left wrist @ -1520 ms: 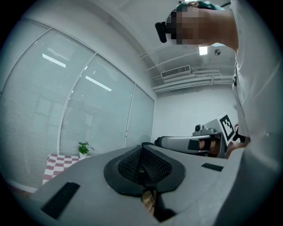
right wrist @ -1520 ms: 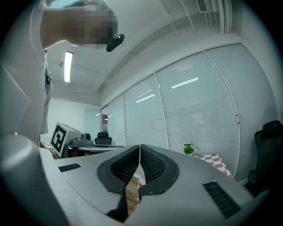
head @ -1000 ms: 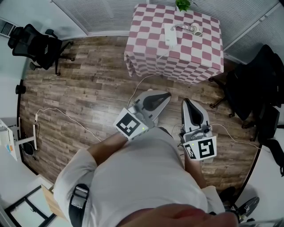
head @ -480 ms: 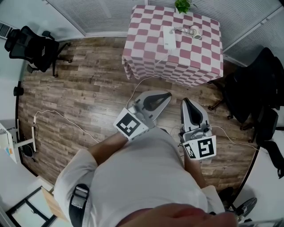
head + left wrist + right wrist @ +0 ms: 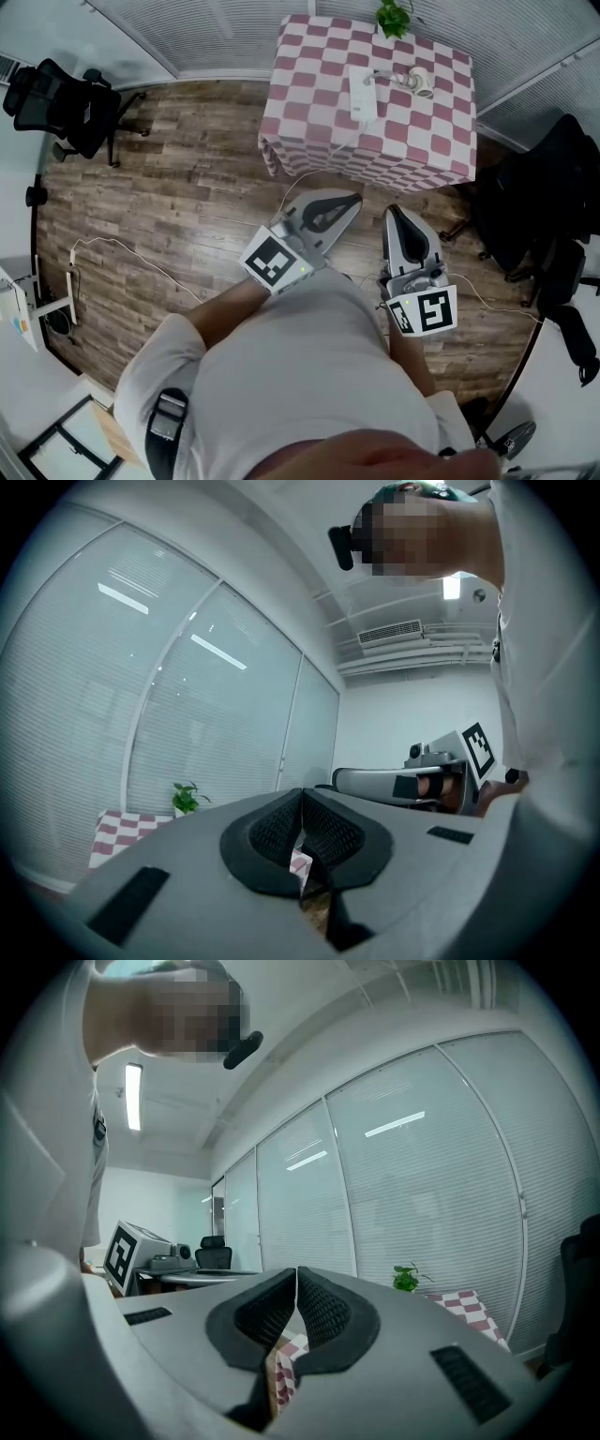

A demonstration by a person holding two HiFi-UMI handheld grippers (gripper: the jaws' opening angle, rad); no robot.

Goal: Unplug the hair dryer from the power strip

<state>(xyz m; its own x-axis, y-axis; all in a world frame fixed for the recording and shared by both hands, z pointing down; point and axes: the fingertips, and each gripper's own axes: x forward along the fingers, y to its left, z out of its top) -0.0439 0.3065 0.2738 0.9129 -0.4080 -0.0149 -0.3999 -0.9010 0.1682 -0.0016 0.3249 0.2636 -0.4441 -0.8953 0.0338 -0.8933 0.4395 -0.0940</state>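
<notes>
**Short of the table, nothing unplugged yet**

We stand on the wood floor [image 5: 187,169], well apart from the checkered table [image 5: 309,103] by the blinds [image 5: 216,28]. We judge the task barely begun: the approach, the grip on the plug and the pull all remain. Our left gripper [image 5: 351,200] and right gripper [image 5: 394,214] point toward the table, jaws clenched on nothing. The strip [image 5: 362,91] lies on the table, with the dryer [image 5: 417,82] just beside it, seemingly plugged in. A plant [image 5: 394,17] sits at the far edge.
</notes>
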